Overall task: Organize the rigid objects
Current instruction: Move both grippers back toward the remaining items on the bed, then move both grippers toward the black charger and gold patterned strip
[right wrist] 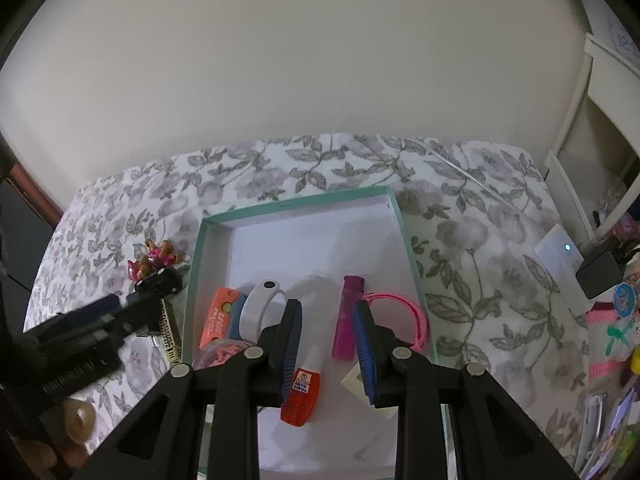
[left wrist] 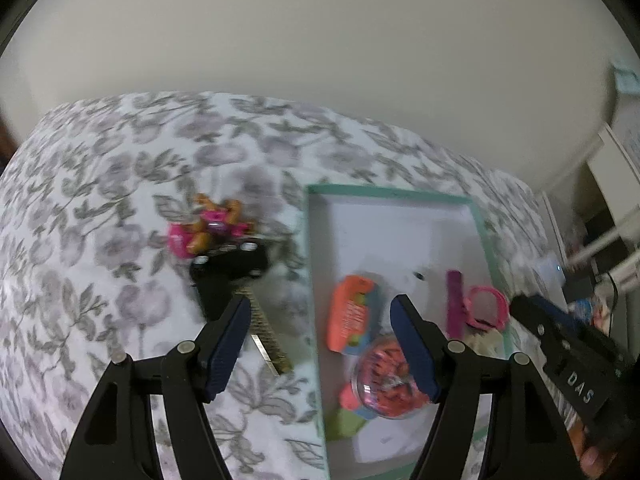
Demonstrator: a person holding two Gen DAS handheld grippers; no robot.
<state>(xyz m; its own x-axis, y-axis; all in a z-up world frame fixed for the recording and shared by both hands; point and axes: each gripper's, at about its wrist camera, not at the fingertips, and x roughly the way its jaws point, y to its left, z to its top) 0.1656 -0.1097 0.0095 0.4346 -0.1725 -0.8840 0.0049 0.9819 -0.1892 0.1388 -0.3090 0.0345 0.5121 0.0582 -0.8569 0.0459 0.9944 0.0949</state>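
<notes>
Left wrist view: left hand-held gripper (left wrist: 320,344) released, jaws wide, nothing between the pads; straddles the left wall of the teal box (left wrist: 314,280).
Right wrist view: right hand-held gripper (right wrist: 328,344) over the near part of the box interior, jaws narrowed to a small gap, pads pressing on nothing; red bottle (right wrist: 300,396) lies below, just beside the left pad, not gripped.
Surface: floral bedspread (left wrist: 100,200); no bench in sight.
Already in box: orange packet (left wrist: 350,316), clear ball with orange contents (left wrist: 384,380), magenta tube (right wrist: 348,316), pink hoop (right wrist: 408,312), white band (right wrist: 260,308).
Outside box: black toy car (left wrist: 232,260), pink-and-brown figure (left wrist: 208,224) touching it on the far side, patterned gold bar (left wrist: 268,336) on the near side; all close to the left wall.
Key relation: gold bar just beside the left gripper's left finger (left wrist: 226,340), on the outer side; long axis runs roughly along the box wall, near end toward the camera.
Nearer hand: left; right one well apart, inside the box.
Judged next step: shift left, set jaws across the bar's short width.
Risk: car crowds the bar's far end.
</notes>
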